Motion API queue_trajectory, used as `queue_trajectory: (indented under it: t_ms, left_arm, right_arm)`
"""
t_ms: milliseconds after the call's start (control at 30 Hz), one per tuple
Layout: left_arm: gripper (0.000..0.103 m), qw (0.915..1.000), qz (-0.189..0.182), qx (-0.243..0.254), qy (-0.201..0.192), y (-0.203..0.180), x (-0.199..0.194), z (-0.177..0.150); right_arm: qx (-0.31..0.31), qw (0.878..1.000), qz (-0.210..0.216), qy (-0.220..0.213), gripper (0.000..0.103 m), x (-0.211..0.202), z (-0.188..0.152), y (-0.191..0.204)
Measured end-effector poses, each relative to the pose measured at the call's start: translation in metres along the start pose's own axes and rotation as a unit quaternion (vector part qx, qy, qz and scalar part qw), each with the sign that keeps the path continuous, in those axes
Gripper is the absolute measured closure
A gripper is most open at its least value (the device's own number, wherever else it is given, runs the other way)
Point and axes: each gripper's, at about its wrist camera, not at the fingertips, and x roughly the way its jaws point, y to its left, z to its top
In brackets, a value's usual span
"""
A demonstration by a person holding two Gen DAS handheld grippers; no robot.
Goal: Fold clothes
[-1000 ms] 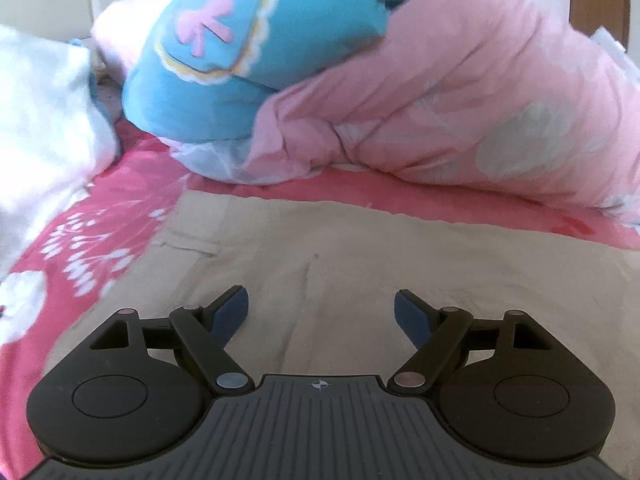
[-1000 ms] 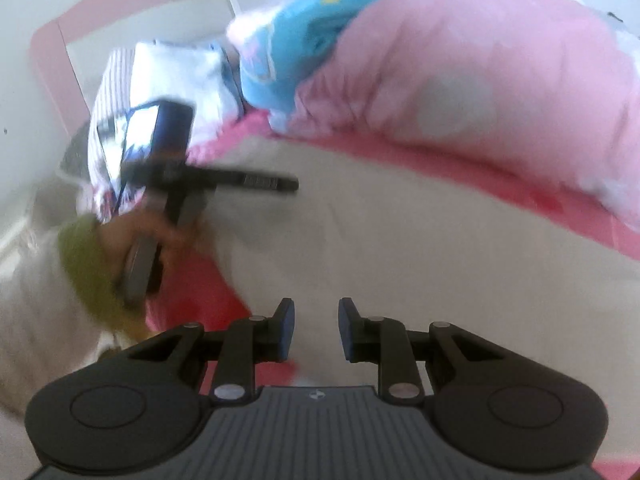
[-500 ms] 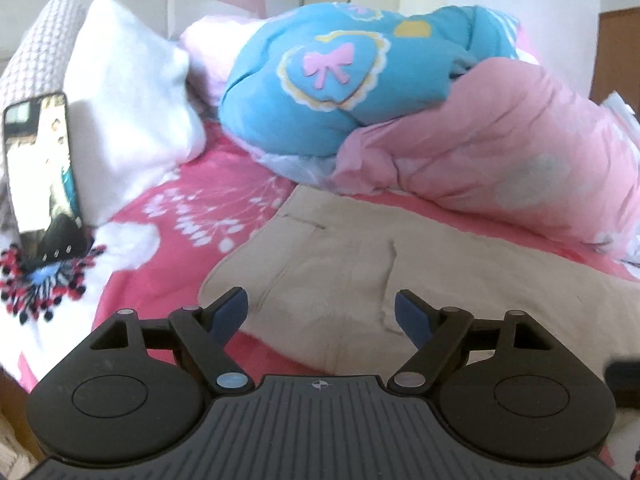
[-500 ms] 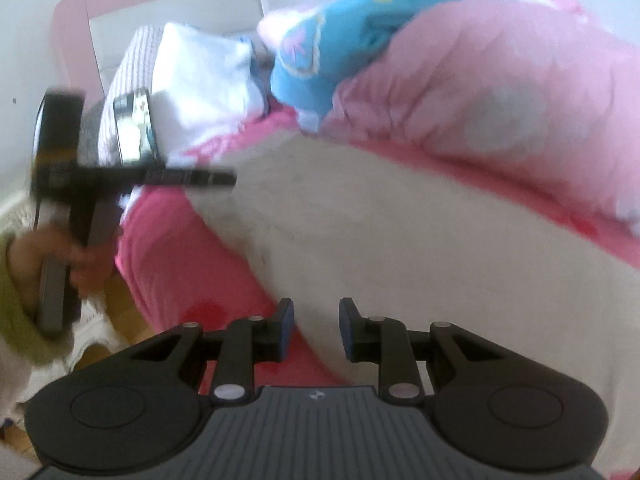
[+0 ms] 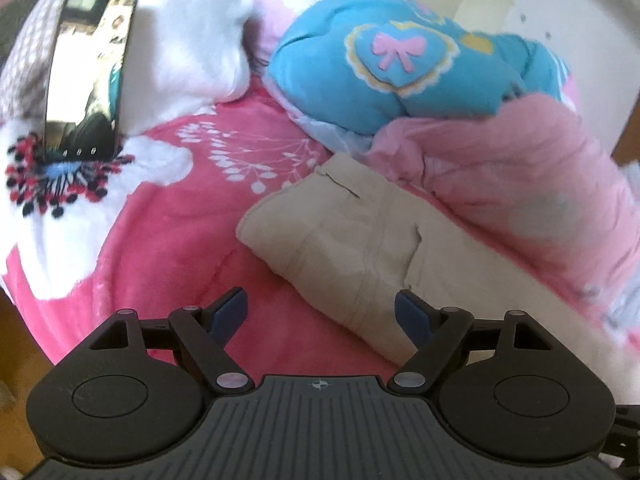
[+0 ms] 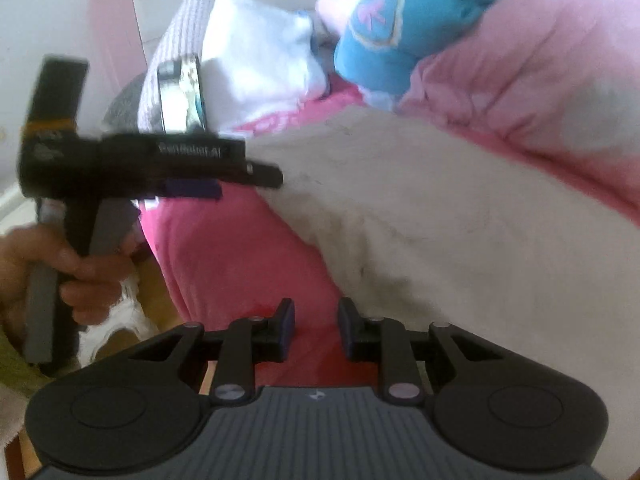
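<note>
Beige trousers (image 5: 360,248) lie flat on the pink floral blanket (image 5: 180,240), and we see their long axis running on a diagonal: the waistband end with a pocket slit sits far left, near the blue cushion (image 5: 380,72), and the cloth stretches away to the near right, alongside the pink quilt (image 5: 540,184). Our left gripper (image 5: 320,312) hovers over the garment's near edge with jaws spread wide, holding nothing. Our right gripper (image 6: 316,328) has a narrow gap between its fingers, empty, above the blanket beside the trousers. A phone (image 5: 88,72) leans against a white pillow (image 5: 188,40).
</note>
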Motion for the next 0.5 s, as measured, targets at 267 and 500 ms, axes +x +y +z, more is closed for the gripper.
queue_trajectory:
  t_ms: [267, 500]
  left_arm:
    - [0.021, 0.9992, 0.034, -0.019, -0.006, 0.008, 0.01, 0.008]
    - [0.02, 0.9989, 0.045, -0.003, -0.012, 0.01, 0.015, 0.008]
  right_arm:
    - [0.026, 0.998, -0.011, -0.052, 0.078, 0.017, 0.021, -0.008]
    - [0.052, 0.998, -0.003, -0.038, 0.08, 0.026, 0.018, -0.015]
